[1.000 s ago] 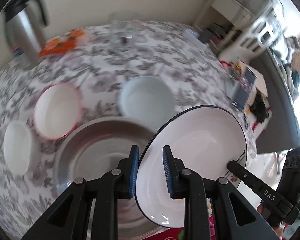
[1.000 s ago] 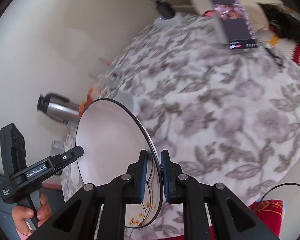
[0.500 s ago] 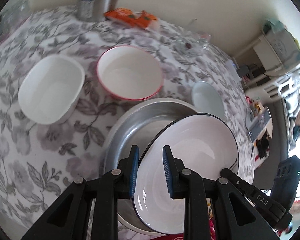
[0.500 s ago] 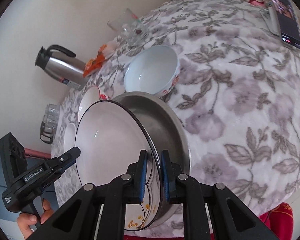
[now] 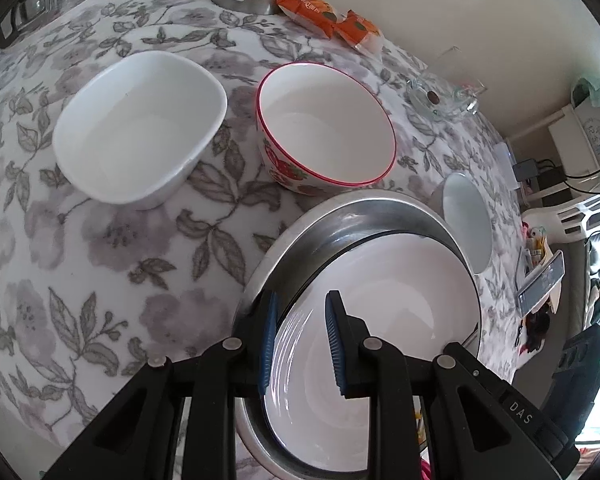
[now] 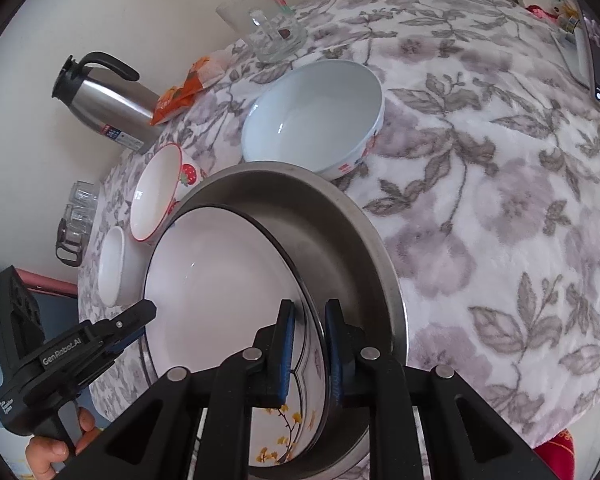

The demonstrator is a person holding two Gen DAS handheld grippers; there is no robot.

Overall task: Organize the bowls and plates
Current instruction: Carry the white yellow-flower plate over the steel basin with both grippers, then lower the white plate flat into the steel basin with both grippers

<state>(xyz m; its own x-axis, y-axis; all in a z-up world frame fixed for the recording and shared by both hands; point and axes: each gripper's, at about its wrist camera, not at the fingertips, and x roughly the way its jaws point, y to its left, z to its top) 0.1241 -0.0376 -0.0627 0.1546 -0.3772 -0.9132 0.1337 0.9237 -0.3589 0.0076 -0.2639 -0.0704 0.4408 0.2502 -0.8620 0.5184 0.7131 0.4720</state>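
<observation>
A: Identify the item and its location.
B: White plate [image 5: 384, 280], thin black rim, yellow flower sprig near one edge. It sits tilted inside the steel basin [image 6: 332, 216] on the floral surface [image 6: 500, 200].
A: State of the tongs?
B: Left tongs [image 5: 298, 344] pinch the plate's rim; right tongs [image 6: 310, 354] straddle the opposite rim, having just eased slightly apart.
</observation>
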